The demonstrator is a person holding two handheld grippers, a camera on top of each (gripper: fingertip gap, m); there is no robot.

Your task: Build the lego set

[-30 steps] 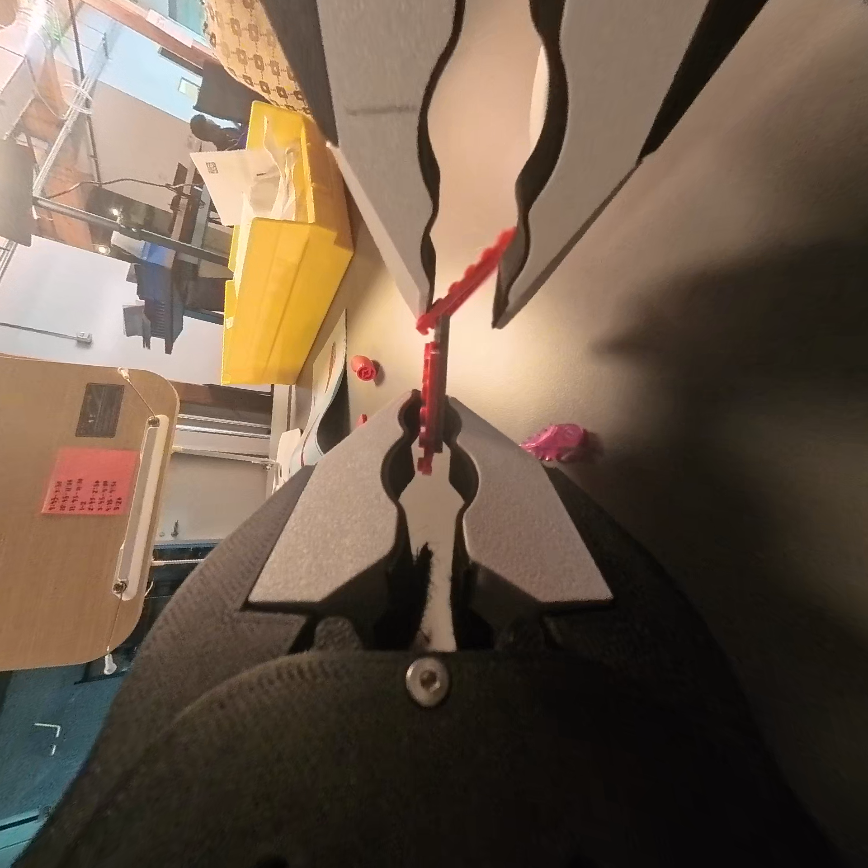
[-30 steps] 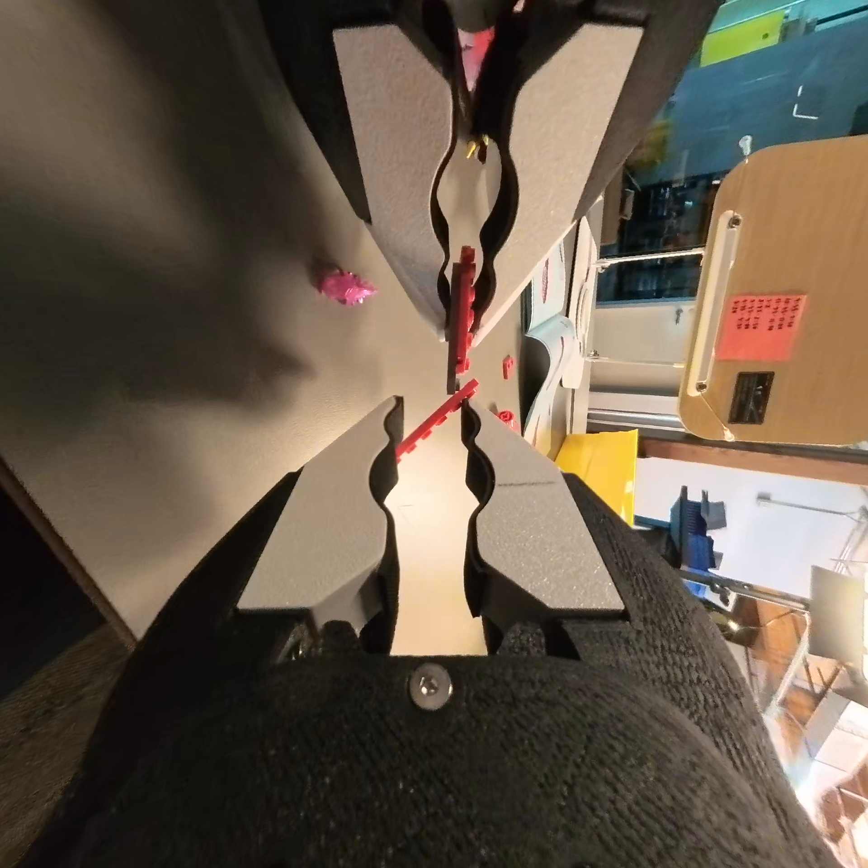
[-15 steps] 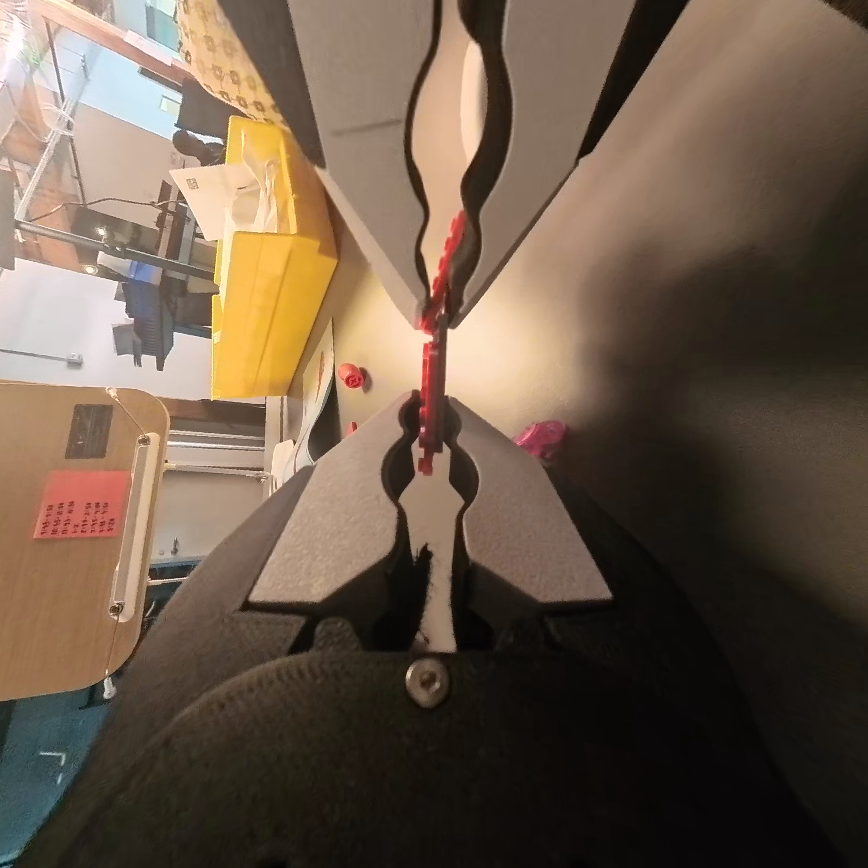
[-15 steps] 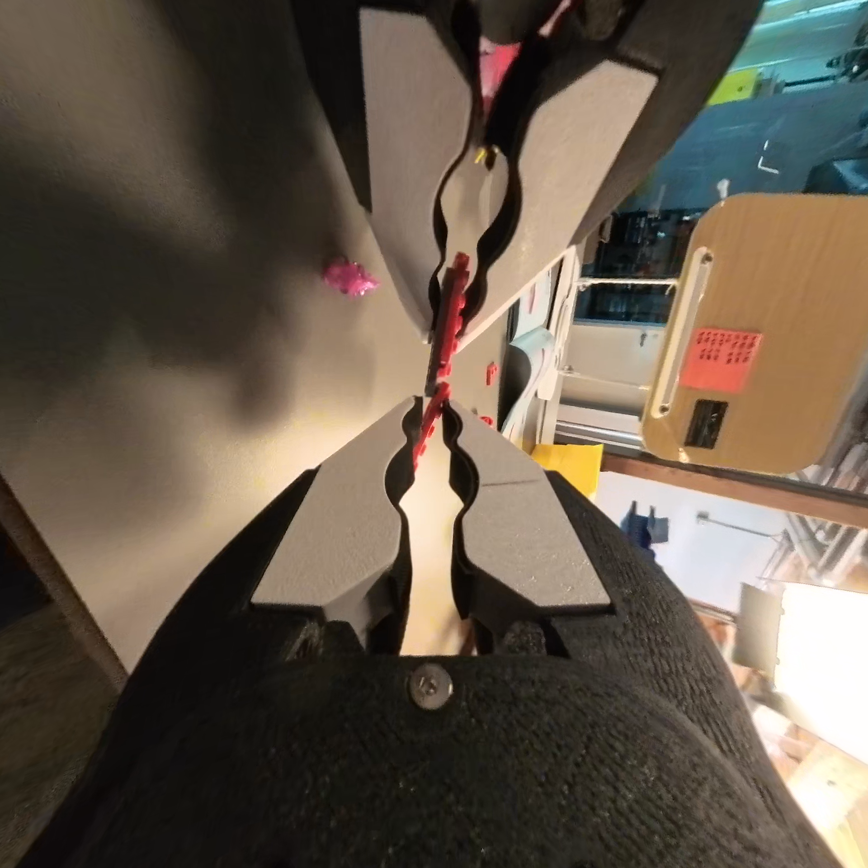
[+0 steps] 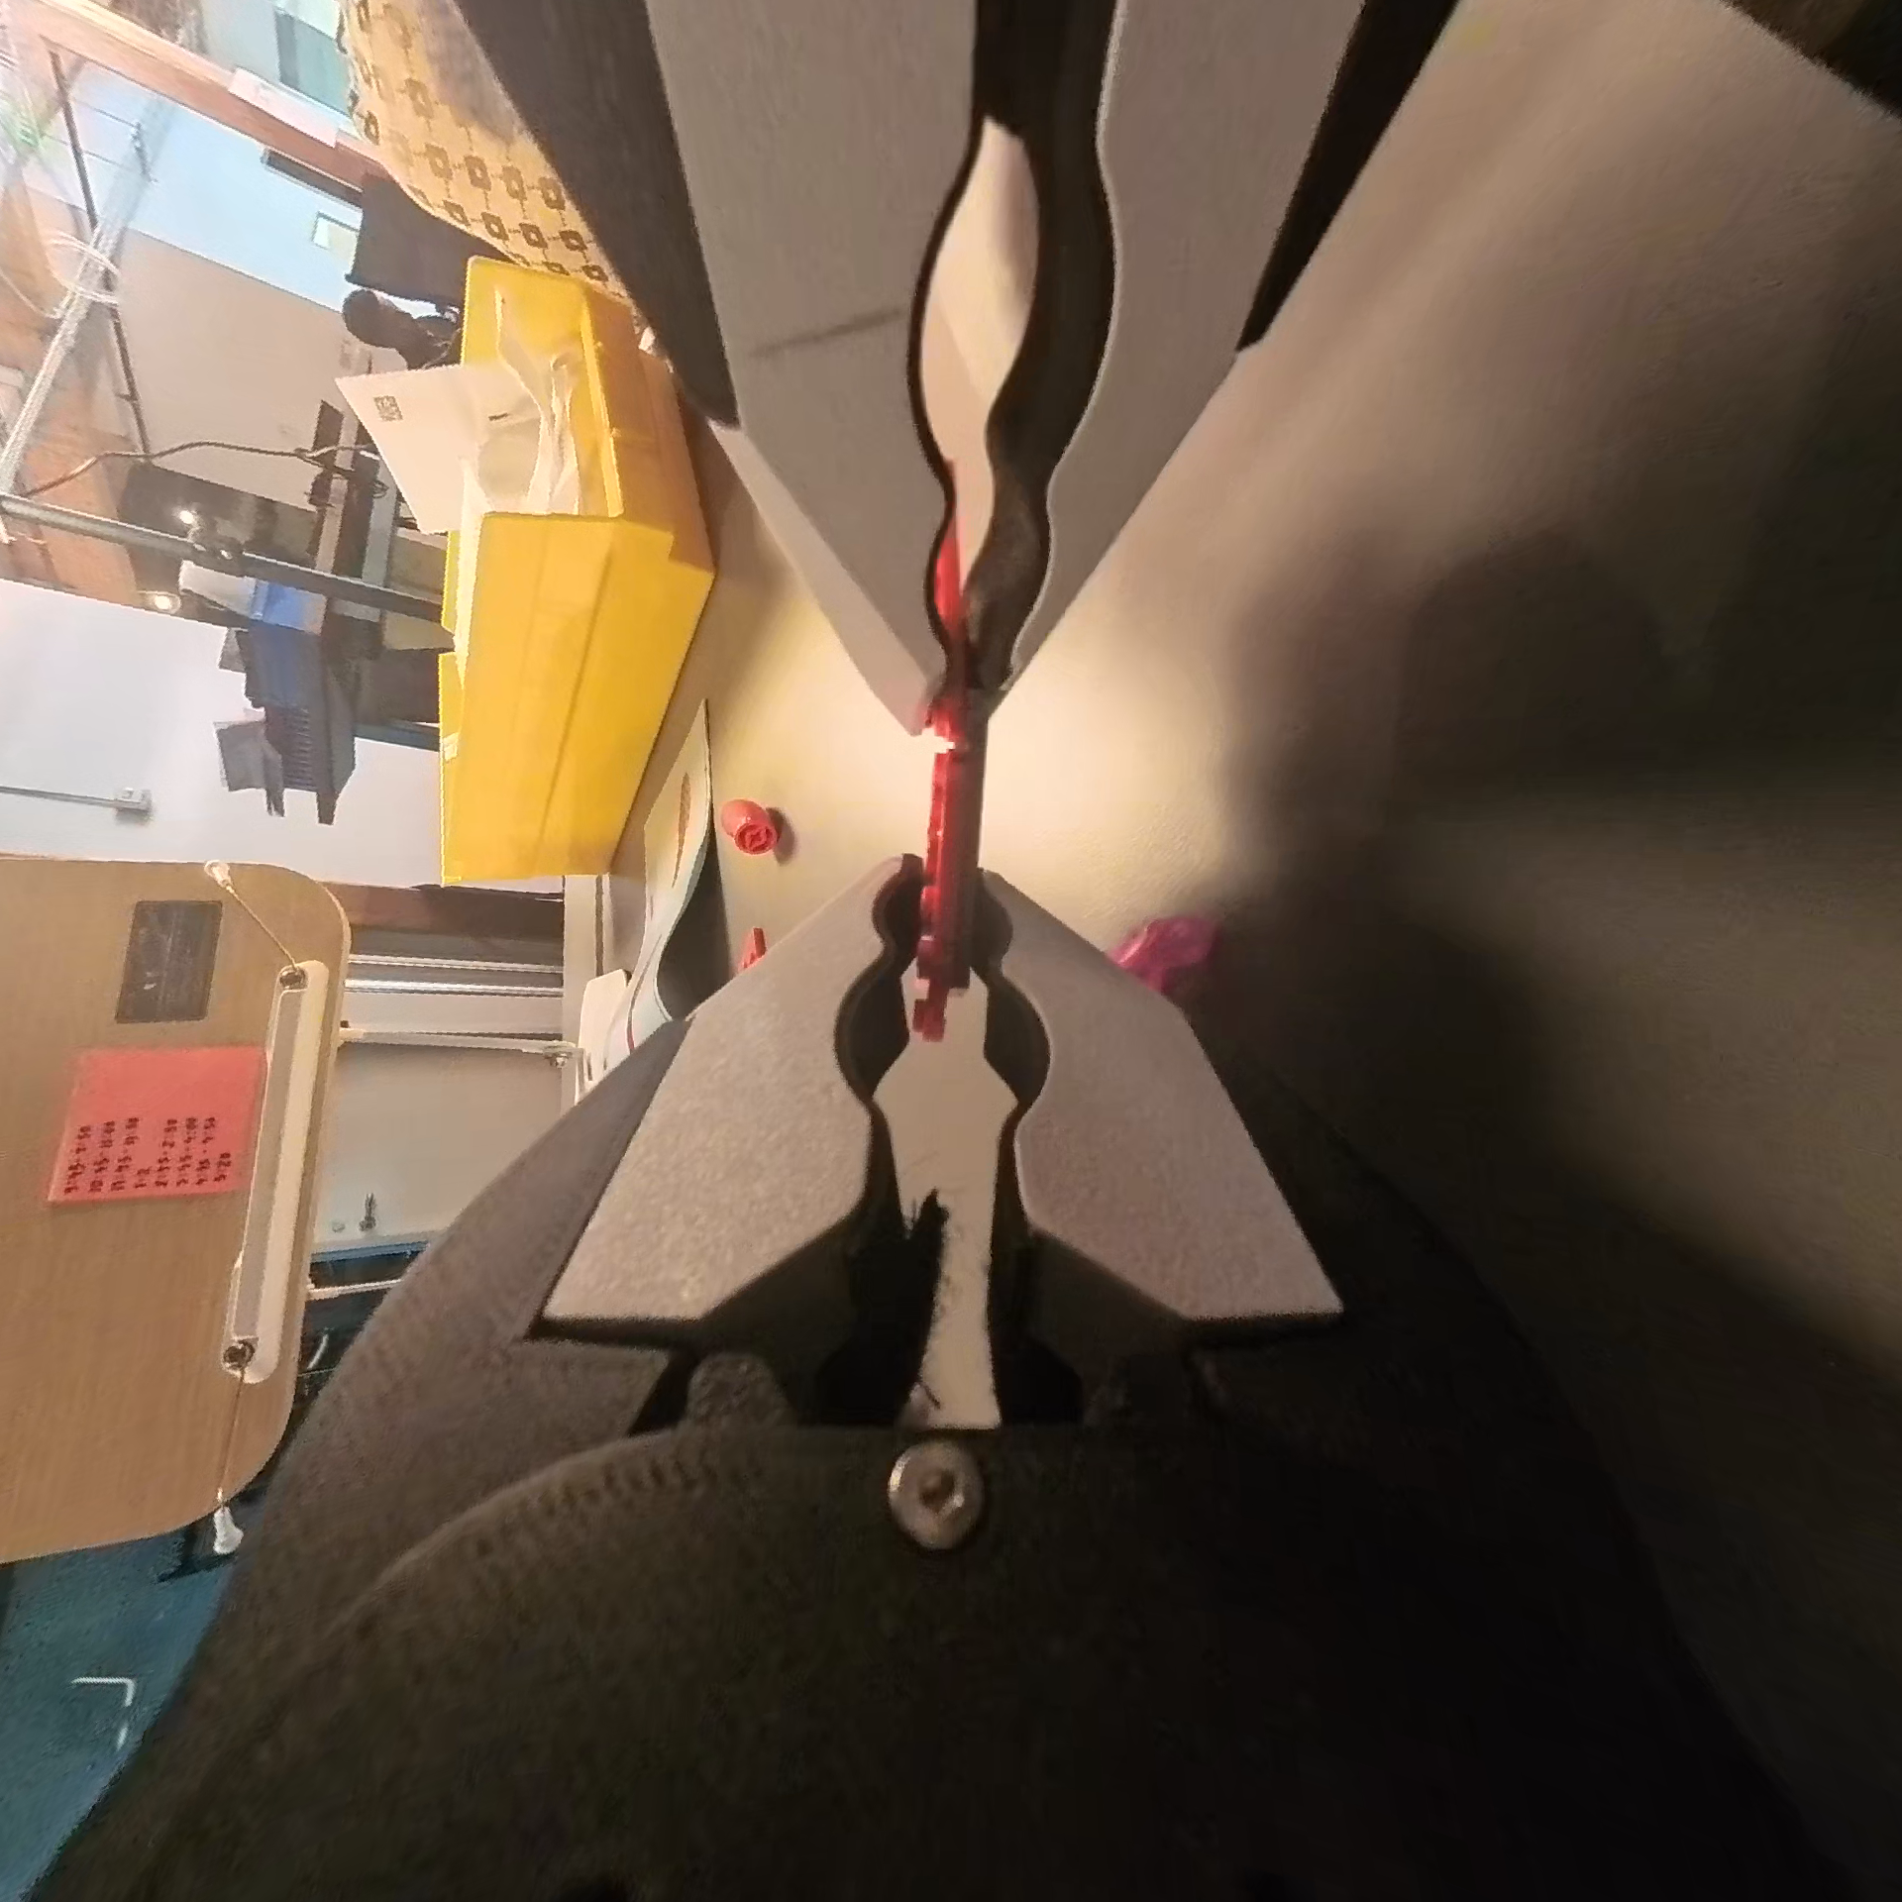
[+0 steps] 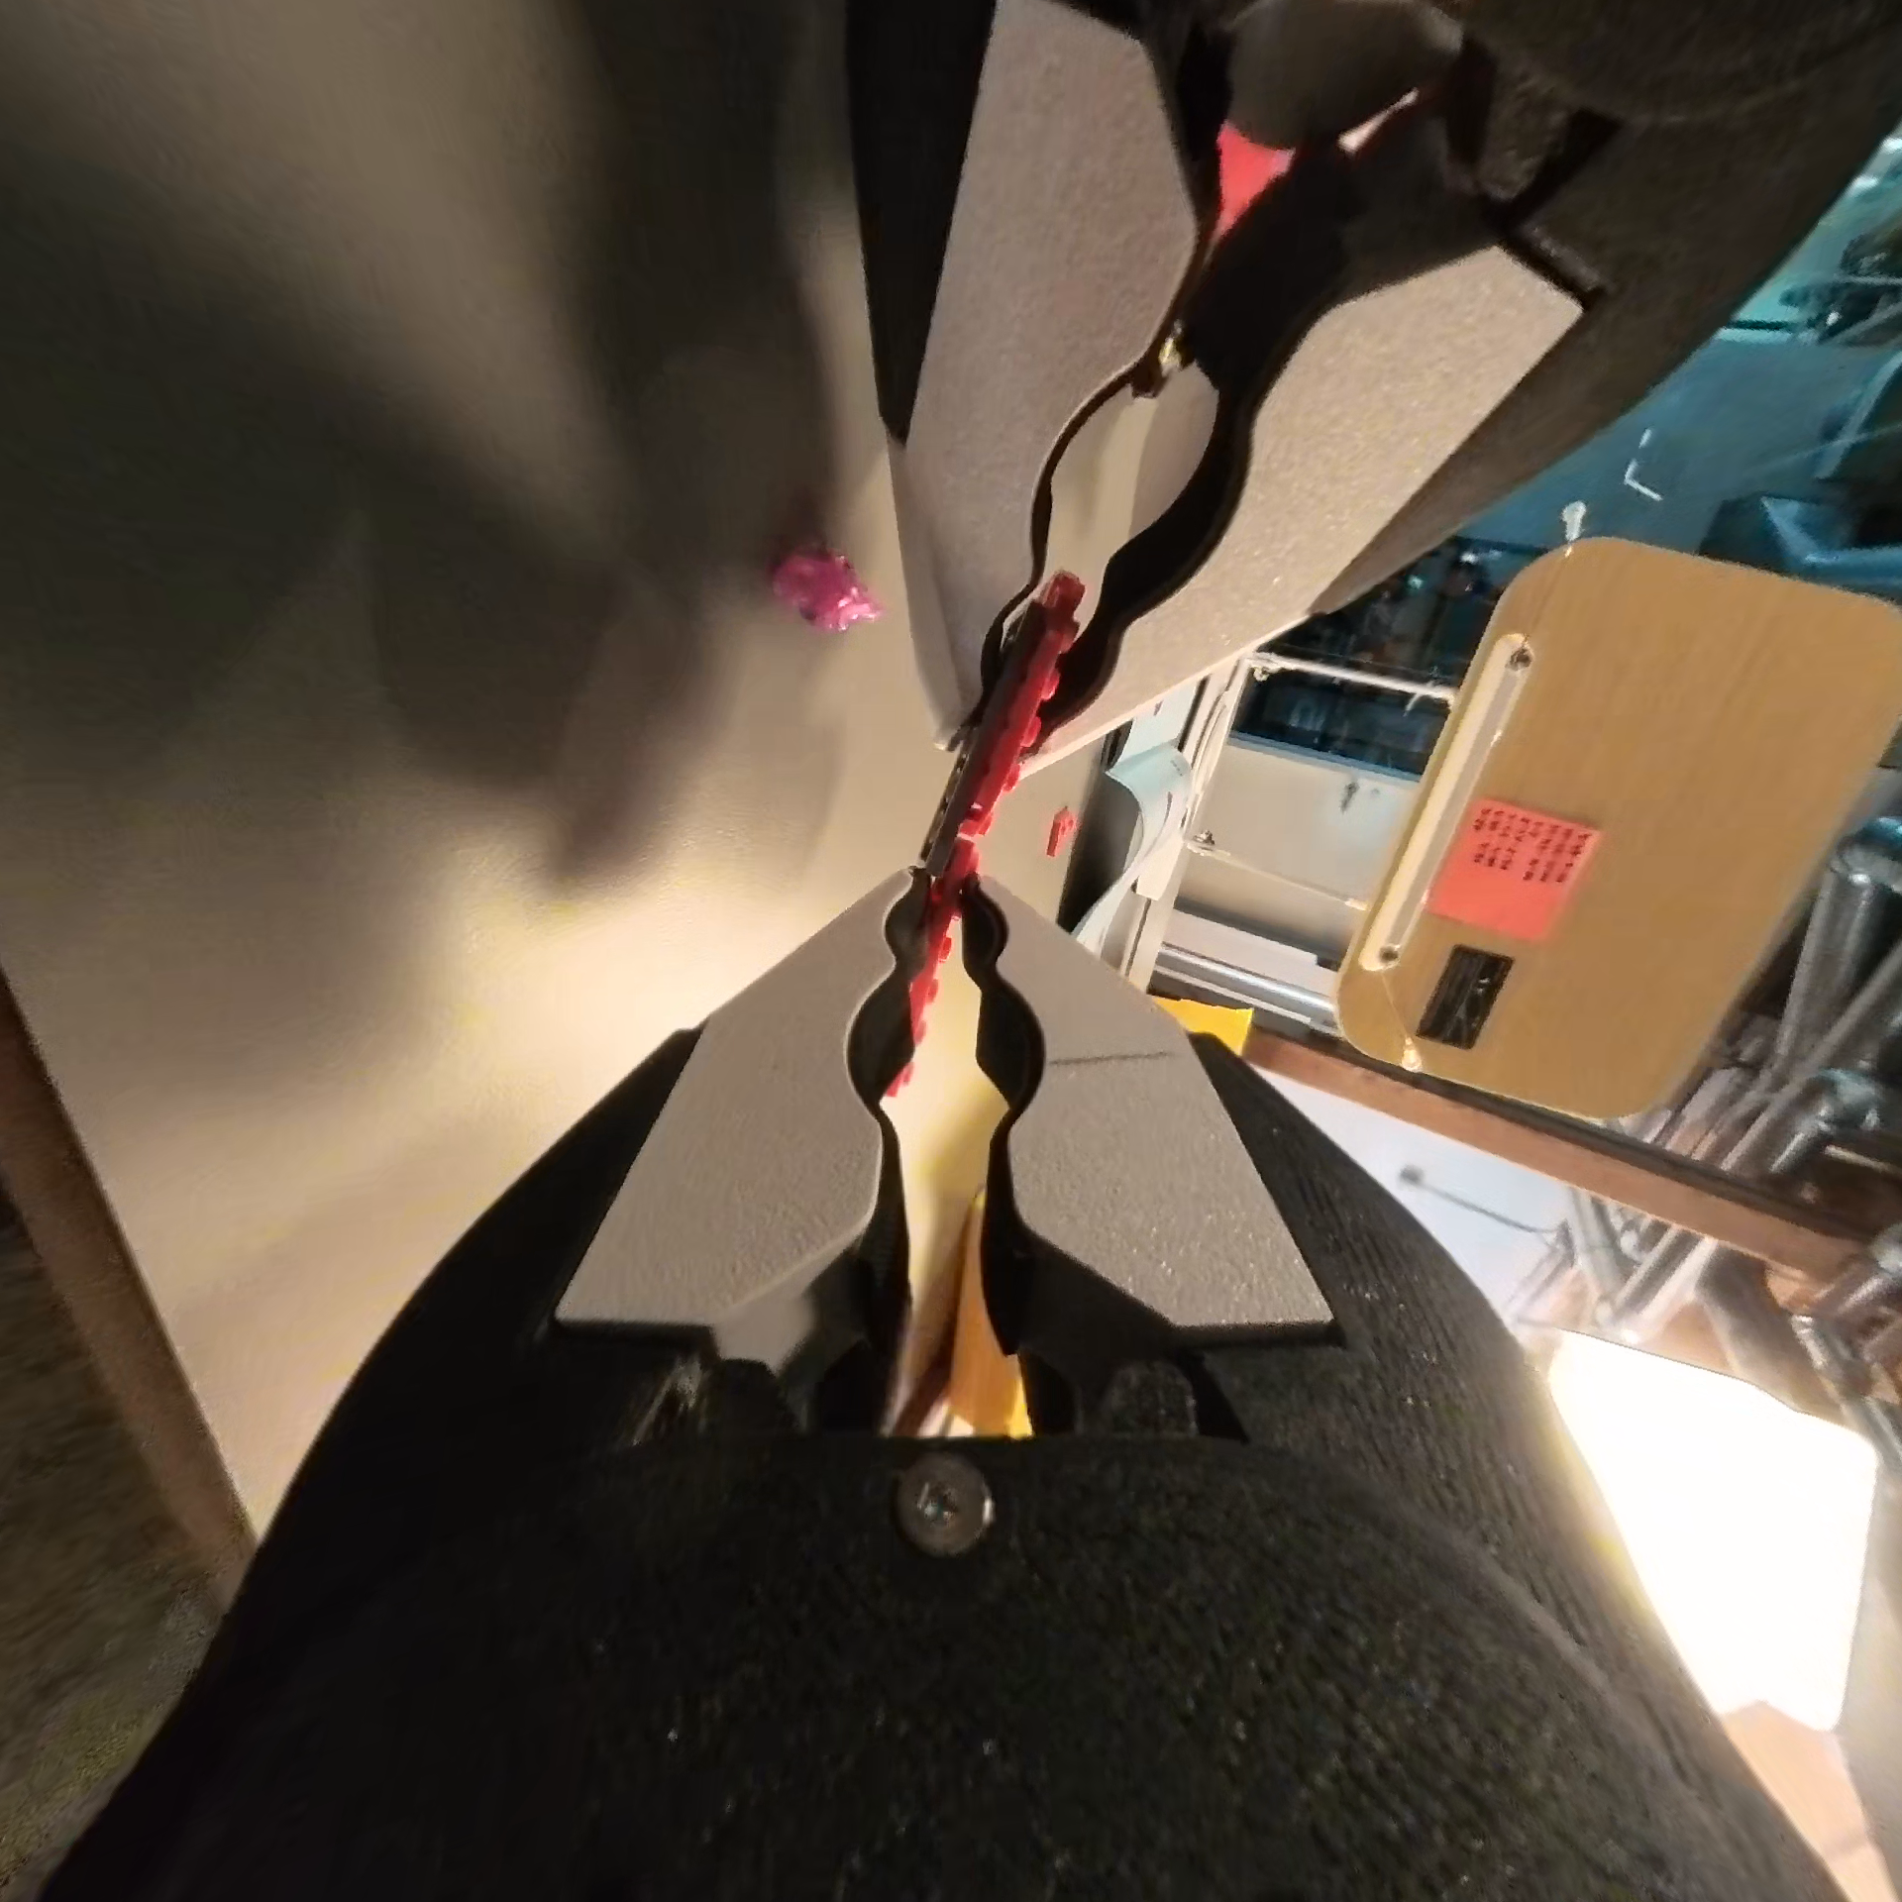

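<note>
1. The left gripper (image 5: pixel 945 906), low centre of its own view, is clamped on a stacked red and dark studded plate (image 5: pixel 952 823); the right gripper (image 6: pixel 942 906) pinches a thin red studded plate (image 6: pixel 916 1019) whose tip meets the stack's end, above a pale table (image 5: pixel 1132 741)
2. The two plates look barely overlapped and set at an angle, so pushing now could skew the join or pop the thin plate sideways out of its narrow pinch
3. It could then drop among the loose red round piece (image 5: pixel 751 829) and the pink piece (image 5: pixel 1168 947)
4. A second ago the right gripper's fingers stood apart with the thin plate lying slantwise between them; now they are closed on it, in line with the stack
</note>
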